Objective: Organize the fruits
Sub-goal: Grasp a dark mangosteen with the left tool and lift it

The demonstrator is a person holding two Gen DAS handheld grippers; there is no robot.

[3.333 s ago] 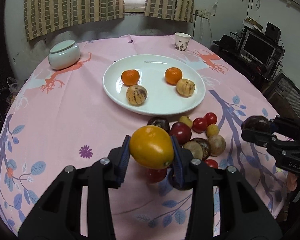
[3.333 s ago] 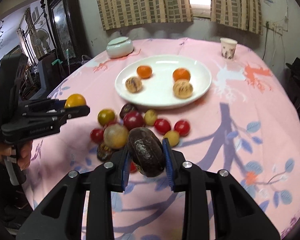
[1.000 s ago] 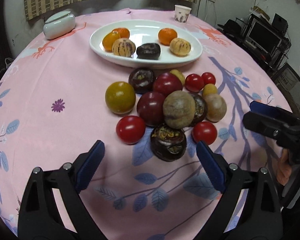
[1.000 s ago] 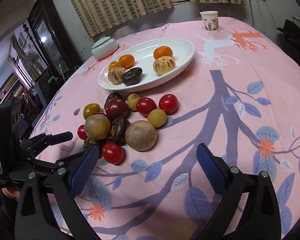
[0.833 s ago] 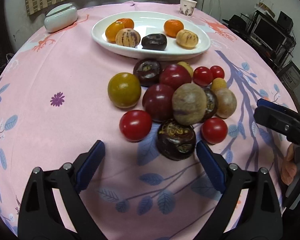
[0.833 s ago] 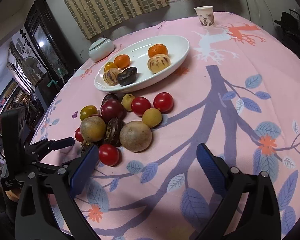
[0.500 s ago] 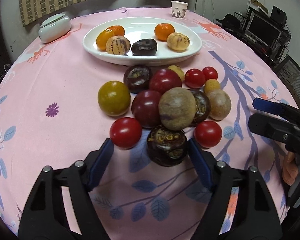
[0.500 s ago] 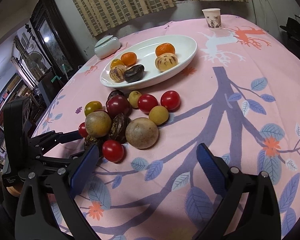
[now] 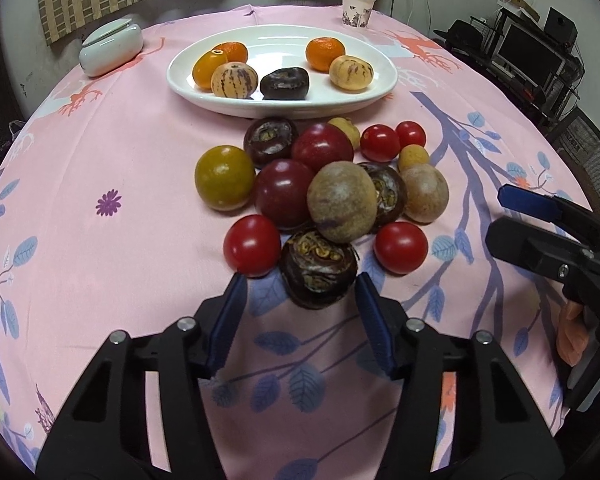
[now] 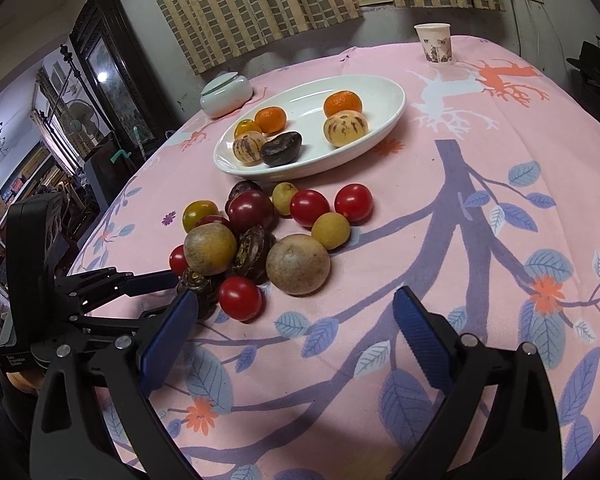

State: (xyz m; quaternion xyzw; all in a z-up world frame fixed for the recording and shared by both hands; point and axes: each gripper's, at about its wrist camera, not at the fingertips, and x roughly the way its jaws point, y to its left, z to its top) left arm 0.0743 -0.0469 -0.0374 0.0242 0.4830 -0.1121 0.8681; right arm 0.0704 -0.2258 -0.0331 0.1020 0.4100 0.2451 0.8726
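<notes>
Closing my left tool (image 9: 300, 300) around the dark mangosteen (image 9: 319, 270) at the near edge of the pile, I have just been narrowing its jaws; the fruit sits between the blue pads, but I see no pad pressing it yet. I chose it because it lies outermost, low centre in the left wrist view, free to lift without disturbing the heap. My right tool (image 10: 296, 326) stands spread and empty over bare desk (image 10: 480, 168), waiting its turn. The white plate (image 9: 384, 80) in the upper centre already holds 6 fruits: 3 orange ones, 2 striped melons, 1 dark fruit. In the pile I count 13: 4 red tomatoes, 3 dark mangosteens, 2 maroon plums, 2 brown fruits, 1 greenish-yellow fruit, at least 1 small yellow one.
</notes>
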